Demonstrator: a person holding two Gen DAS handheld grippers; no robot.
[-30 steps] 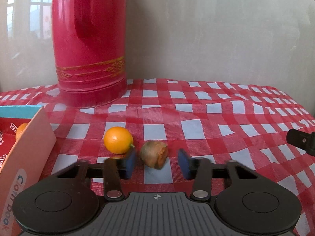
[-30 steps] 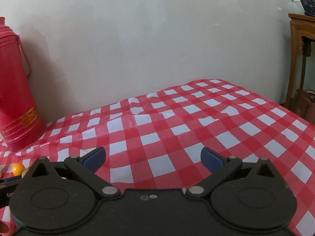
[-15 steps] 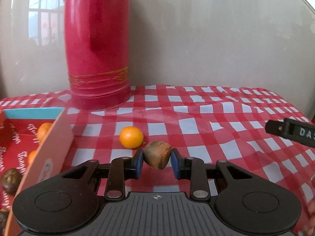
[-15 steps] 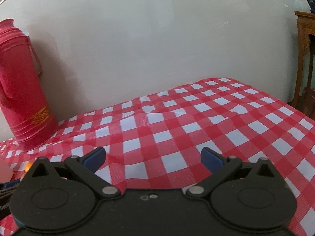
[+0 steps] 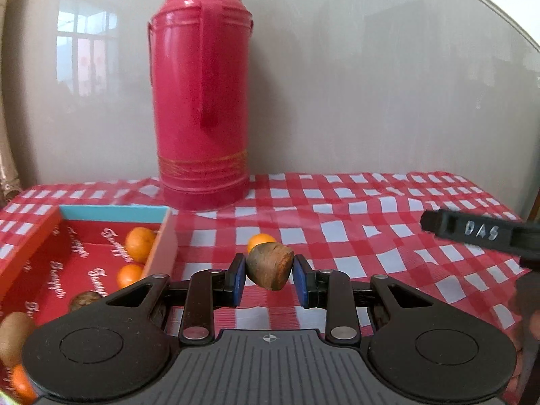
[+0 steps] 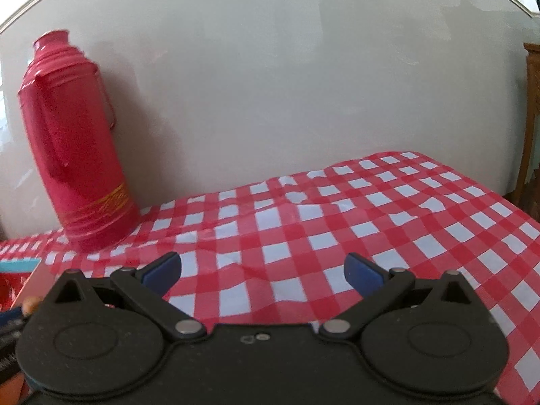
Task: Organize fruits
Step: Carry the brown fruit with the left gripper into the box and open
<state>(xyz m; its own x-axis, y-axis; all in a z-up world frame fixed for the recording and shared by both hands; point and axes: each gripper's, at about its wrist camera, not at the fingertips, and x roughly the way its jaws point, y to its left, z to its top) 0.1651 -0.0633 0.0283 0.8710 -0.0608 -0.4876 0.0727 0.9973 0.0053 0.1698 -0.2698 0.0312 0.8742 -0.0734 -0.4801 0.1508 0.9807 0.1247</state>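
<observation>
My left gripper [image 5: 269,276] is shut on a brown, cut-ended fruit [image 5: 270,266] and holds it above the checked cloth. Behind it an orange [image 5: 260,239] lies on the cloth, partly hidden. To the left stands an open red box [image 5: 158,236] with two oranges [image 5: 140,243] and several brown fruits [image 5: 84,299] inside. My right gripper [image 6: 263,271] is open over the cloth with nothing between its blue pads [image 6: 362,273]. Its dark body [image 5: 479,231] shows at the right edge of the left wrist view.
A tall red thermos [image 5: 201,101] stands at the back against the pale wall; it also shows at the left of the right wrist view as the thermos [image 6: 72,141]. The red-and-white tablecloth [image 6: 337,222] covers the table. Wooden furniture [image 6: 533,114] stands at the far right.
My left gripper closed on the brown fruit, lifted it off the cloth and drew back and to the left, bringing the box into view. The right gripper stayed open and rose a little.
</observation>
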